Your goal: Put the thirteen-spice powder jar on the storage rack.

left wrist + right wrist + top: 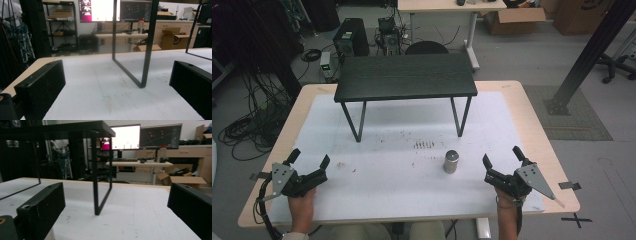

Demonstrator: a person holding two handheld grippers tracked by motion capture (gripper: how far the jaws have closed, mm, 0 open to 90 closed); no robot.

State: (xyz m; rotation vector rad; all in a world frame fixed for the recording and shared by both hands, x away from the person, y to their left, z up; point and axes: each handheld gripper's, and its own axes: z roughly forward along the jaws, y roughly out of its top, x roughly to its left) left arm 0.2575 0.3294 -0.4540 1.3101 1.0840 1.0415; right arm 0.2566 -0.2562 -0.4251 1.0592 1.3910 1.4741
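The small metal canister (451, 161) stands upright on the white mat (412, 185), in front of the black riser shelf (406, 76) and nearer its right leg frame (460, 117), with the right gripper (503, 163) near it to the right and the left gripper (309, 161) well apart at the mat's left. Both grippers rest low with jaws spread wide and nothing between them; the left gripper view confirms the open gap facing the shelf's left leg frame (140, 62), the right gripper view the same toward the right one. Judged risks: the canister is narrow and smooth, so a jaw meeting it off-centre could tip or roll it; a lift toward the shelf could clip the top's edge or a leg. Dark scuff marks (423, 145) lie just behind the canister. No brand or label is legible on the canister; the monitor text in the gripper views is too blurred to read.
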